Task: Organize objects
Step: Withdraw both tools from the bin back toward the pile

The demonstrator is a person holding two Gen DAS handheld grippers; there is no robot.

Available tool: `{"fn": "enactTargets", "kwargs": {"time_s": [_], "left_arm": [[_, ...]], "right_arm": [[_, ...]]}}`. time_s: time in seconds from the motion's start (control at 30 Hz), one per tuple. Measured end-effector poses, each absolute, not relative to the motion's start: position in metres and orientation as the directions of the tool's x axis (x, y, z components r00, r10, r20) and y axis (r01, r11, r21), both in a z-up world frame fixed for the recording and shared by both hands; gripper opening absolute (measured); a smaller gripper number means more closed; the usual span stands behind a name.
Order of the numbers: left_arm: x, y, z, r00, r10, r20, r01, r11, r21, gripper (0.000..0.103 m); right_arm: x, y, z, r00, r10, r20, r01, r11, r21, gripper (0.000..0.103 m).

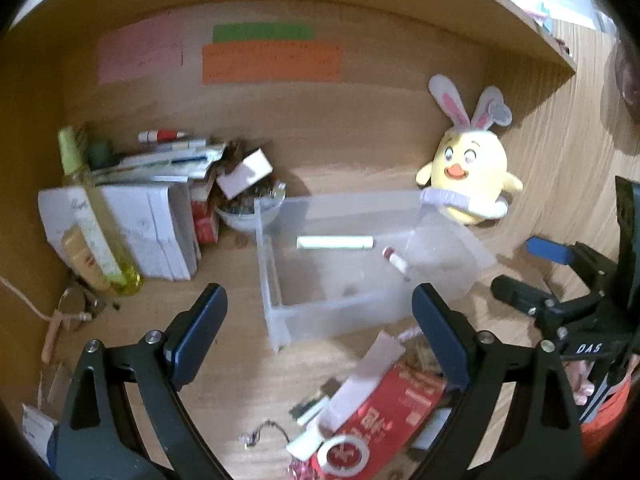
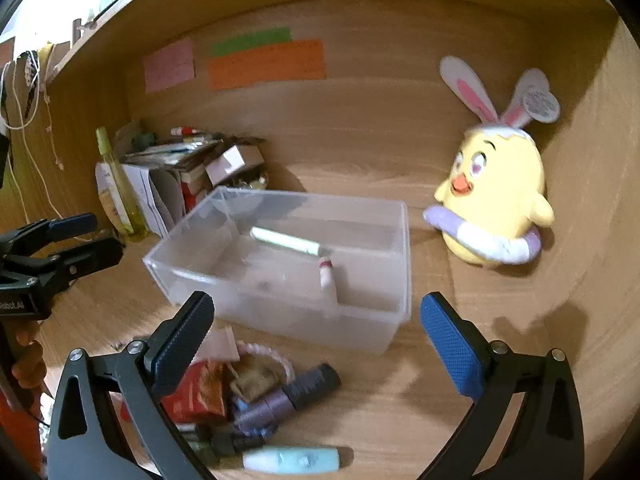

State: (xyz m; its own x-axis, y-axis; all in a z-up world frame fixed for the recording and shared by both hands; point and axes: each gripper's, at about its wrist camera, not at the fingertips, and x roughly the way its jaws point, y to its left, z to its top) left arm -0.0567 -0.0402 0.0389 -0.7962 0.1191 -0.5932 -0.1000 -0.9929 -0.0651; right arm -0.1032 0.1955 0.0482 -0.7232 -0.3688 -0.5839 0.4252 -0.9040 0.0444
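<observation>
A clear plastic box (image 1: 276, 312) (image 2: 280, 316) stands on the wooden desk in front of both grippers. In it lie a pale green tube (image 1: 335, 242) (image 2: 285, 241) and a small white tube with a red cap (image 1: 396, 260) (image 2: 327, 274). My left gripper (image 1: 320, 300) is open and empty, just short of the box's near wall. My right gripper (image 2: 318, 304) is open and empty before the box's long side. Loose items lie under them: a red packet (image 1: 396, 404) (image 2: 196, 392), a tape roll (image 1: 345, 456), purple tubes (image 2: 296, 396) and a light blue tube (image 2: 292, 460).
A yellow plush chick with rabbit ears (image 1: 468, 172) (image 2: 496, 200) sits right of the box. At the left are a stack of papers (image 1: 152, 232), a yellow bottle (image 1: 96, 224) and a bowl of small things (image 1: 248, 216). Wooden walls and an overhead shelf enclose the desk.
</observation>
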Motion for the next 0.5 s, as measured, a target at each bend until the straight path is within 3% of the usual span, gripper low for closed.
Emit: {"fn": "enactTargets", "kwargs": {"time_s": [0.47,0.5], "left_arm": [[-0.014,-0.041,0.003,-0.759,0.076,-0.647,-0.059,-0.997,-0.048,0.094],[-0.013,-0.042,0.001,-0.753,0.085,-0.652,-0.061,-0.996,-0.06,0.091]], "right_arm": [[-0.054,0.194,0.025,-0.694,-0.382,-0.61,0.464,-0.885,0.027,0.103],[-0.051,0.192,0.022,-0.691,-0.383,-0.613,0.466,-0.884,0.027,0.103]]}}
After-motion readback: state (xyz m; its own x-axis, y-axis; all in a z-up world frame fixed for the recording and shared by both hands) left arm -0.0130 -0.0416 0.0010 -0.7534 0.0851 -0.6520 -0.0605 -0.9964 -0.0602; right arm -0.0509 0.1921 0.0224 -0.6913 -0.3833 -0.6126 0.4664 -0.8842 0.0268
